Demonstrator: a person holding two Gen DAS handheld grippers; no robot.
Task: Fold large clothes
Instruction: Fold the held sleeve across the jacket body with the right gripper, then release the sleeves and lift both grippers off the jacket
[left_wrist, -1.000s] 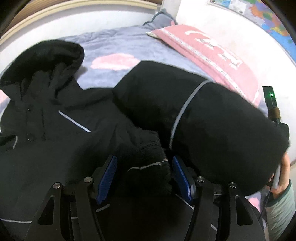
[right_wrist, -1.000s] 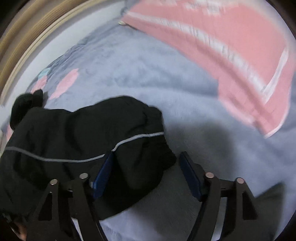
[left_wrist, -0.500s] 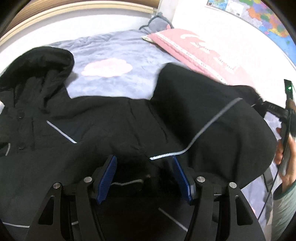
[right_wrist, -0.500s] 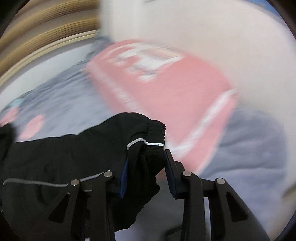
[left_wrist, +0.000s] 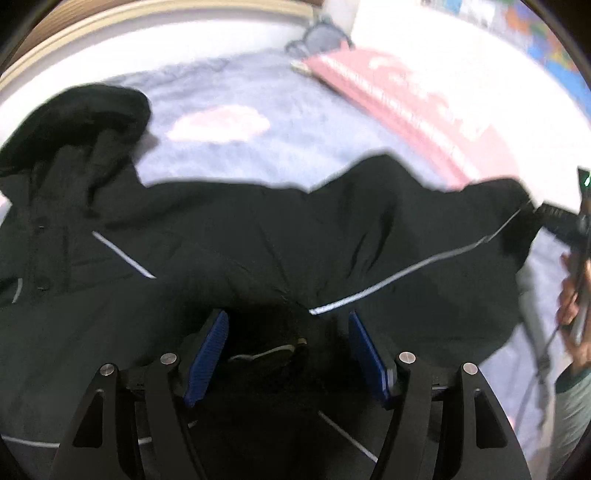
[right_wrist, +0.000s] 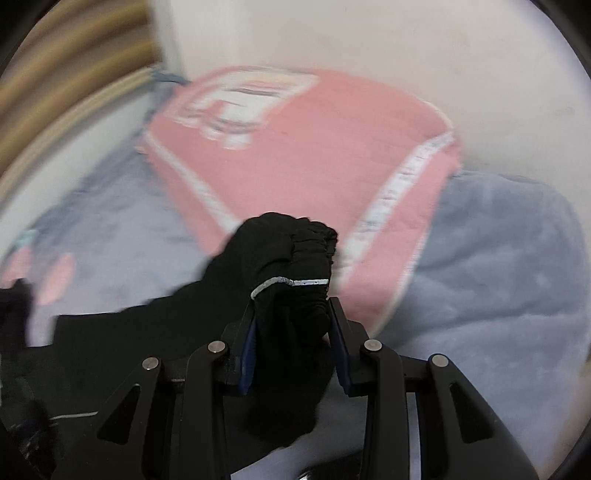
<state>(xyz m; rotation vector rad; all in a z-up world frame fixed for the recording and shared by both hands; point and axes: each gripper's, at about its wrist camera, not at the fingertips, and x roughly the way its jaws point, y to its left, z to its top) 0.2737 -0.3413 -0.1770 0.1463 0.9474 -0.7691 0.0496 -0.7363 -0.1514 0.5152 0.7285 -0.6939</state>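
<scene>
A large black hooded jacket (left_wrist: 221, 236) with thin grey piping lies spread on the bed, hood (left_wrist: 81, 118) at the far left. My left gripper (left_wrist: 288, 343) is open, its blue pads on either side of a bunched fold of the jacket body. My right gripper (right_wrist: 291, 332) is shut on the jacket's sleeve cuff (right_wrist: 295, 266) and holds it lifted above the bed. In the left wrist view the sleeve (left_wrist: 424, 258) is stretched out to the right, where the right gripper (left_wrist: 554, 218) grips its end.
The bed has a grey-blue blanket (left_wrist: 280, 110) with pink patches. A pink pillow (right_wrist: 303, 147) lies against the white wall beyond the cuff; it also shows in the left wrist view (left_wrist: 413, 107). A wall map (left_wrist: 546, 40) hangs at the upper right.
My right gripper closed on the sleeve cuff, then lifted and pulled it out to the right. The sleeve, earlier folded over the jacket, is now stretched out. The left gripper stayed open.
</scene>
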